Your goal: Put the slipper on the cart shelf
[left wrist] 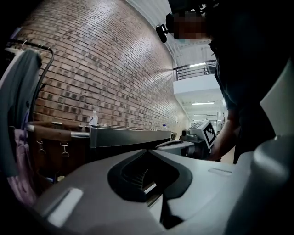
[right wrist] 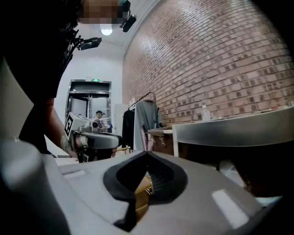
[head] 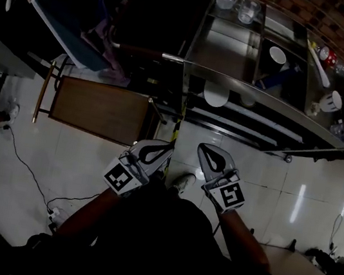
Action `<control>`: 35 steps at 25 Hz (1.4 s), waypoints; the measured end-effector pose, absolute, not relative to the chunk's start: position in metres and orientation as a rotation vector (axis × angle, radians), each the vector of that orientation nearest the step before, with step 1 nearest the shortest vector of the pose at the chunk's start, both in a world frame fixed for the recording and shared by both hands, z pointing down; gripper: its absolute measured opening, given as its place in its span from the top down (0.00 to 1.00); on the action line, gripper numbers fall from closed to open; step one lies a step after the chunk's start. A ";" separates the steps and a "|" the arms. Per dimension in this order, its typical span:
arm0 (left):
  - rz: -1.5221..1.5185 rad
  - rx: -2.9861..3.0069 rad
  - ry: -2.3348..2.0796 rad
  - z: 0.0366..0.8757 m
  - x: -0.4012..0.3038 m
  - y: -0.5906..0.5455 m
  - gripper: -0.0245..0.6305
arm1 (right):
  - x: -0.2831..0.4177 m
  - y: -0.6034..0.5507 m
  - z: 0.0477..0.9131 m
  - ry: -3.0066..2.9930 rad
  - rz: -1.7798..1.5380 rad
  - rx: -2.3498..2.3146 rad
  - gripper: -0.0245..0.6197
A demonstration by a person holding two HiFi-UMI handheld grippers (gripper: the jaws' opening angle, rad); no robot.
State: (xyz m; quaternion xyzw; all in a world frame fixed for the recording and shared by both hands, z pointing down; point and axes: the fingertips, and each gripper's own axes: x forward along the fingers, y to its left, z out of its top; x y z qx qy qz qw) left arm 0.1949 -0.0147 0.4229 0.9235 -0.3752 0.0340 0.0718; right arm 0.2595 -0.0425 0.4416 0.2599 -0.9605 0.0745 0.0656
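On cart shelf (head: 259,122): slipper (head: 216,94), apart from jaws.

Reference item: brick wall (left wrist: 105,69), red-brown, running the full length of the room.

- Floor (head: 320,191): glossy pale tiles with streaks of reflected light.
- Clothes rack (left wrist: 34,45): close against the wall, hung with garments (left wrist: 20,92).
- Wooden table (head: 98,109): out from the wall, beside the rack.
- Cable (head: 24,164): black, on the floor on the table's side away from the wall, leading to a power strip (head: 51,213).
- Doorway (right wrist: 89,98): at one far end of the wall, with a green sign above it; round ceiling lamp (right wrist: 106,31) overhead.
- Railed gallery (left wrist: 195,70): at the opposite far end, lit by strip lights (left wrist: 198,65).
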 end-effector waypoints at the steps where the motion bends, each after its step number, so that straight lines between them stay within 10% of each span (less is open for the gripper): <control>1: 0.107 2.764 -1.150 0.423 0.192 -0.011 0.96 | 0.255 -0.038 0.441 -2.906 0.230 0.749 0.96; 16: 0.126 2.735 -1.252 0.416 0.100 0.006 0.96 | 0.161 -0.009 0.454 -2.931 0.277 0.579 0.96; 35: 0.066 2.855 -0.961 0.421 -0.185 0.025 0.96 | -0.128 0.023 0.431 -2.891 0.286 0.847 0.96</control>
